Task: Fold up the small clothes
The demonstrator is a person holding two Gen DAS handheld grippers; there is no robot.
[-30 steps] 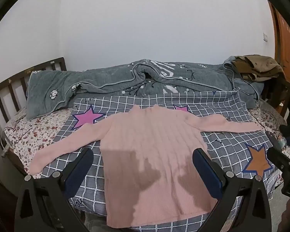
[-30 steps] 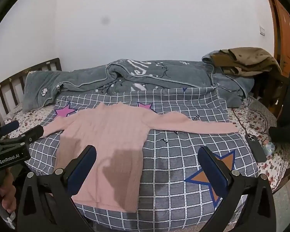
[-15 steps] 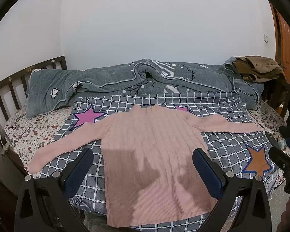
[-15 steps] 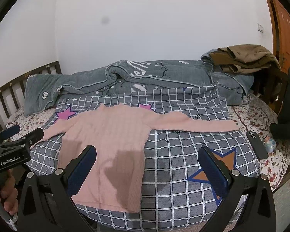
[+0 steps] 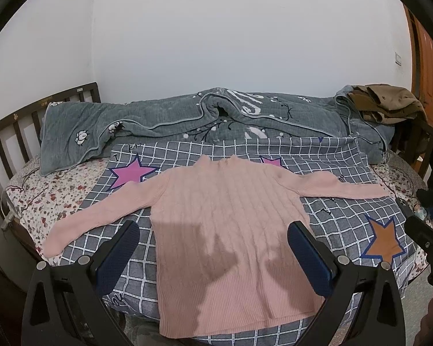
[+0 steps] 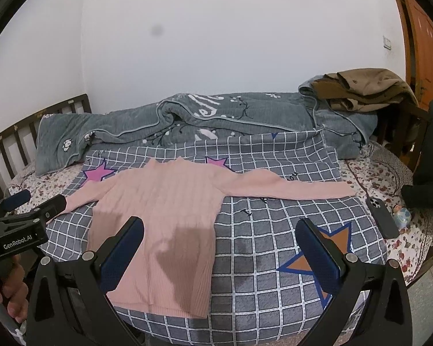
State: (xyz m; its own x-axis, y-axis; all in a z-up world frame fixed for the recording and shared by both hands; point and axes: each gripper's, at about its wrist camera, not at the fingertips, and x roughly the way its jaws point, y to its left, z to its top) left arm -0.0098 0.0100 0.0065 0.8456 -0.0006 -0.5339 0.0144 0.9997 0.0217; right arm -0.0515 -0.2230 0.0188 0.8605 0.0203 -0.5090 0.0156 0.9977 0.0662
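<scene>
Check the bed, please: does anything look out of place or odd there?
Mostly tidy: the pink sweater lies flat, sleeves spread, unfolded. One odd thing: a black phone and a small bottle lie loose by the bed's right edge, near the sleeve end.

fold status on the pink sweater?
Done: the pink sweater lies flat on the checked blanket, both sleeves spread out. In hand: nothing; the left gripper and right gripper are both open, above the bed's near edge. Left: every fold, sleeves and body.
</scene>
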